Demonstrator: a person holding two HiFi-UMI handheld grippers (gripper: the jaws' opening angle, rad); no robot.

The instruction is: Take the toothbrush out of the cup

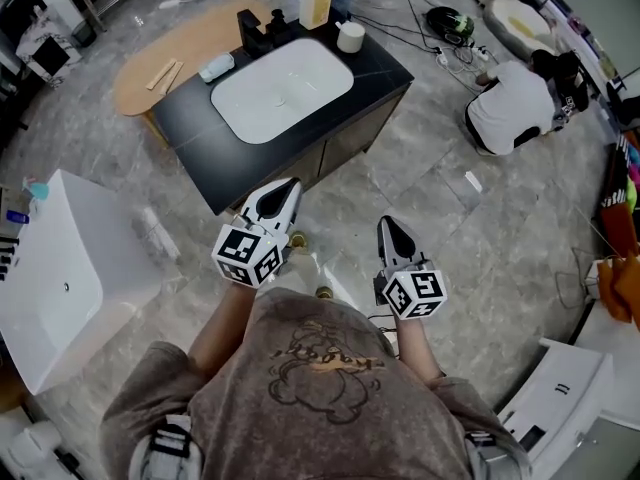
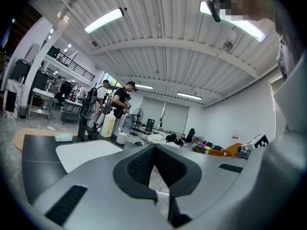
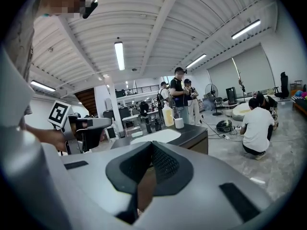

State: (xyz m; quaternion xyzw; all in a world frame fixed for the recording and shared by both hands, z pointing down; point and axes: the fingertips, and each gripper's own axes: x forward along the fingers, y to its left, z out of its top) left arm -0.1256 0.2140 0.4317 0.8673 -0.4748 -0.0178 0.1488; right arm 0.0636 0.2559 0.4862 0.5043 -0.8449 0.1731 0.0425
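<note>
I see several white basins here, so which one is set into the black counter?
The white rounded basin at upper middle, sunk in the black countertop near the small white cup. The boxy white basin at left stands alone.

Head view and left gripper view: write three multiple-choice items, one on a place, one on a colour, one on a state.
1. Where does the white cup stand?
A. In the basin
B. At the far right corner of the black counter, near the pale yellow bottle
C. On the floor

2. What colour is the oval sink basin?
A. Black
B. Orange
C. White

3. How do the jaws of the left gripper stand?
A. Together, nothing between them
B. Wide apart
C. Clamped on a toothbrush

Key:
1 B, the cup sits on the counter corner right of the bottle.
2 C, the basin is white against the dark top.
3 A, the pads meet in the gripper's own view.
</note>
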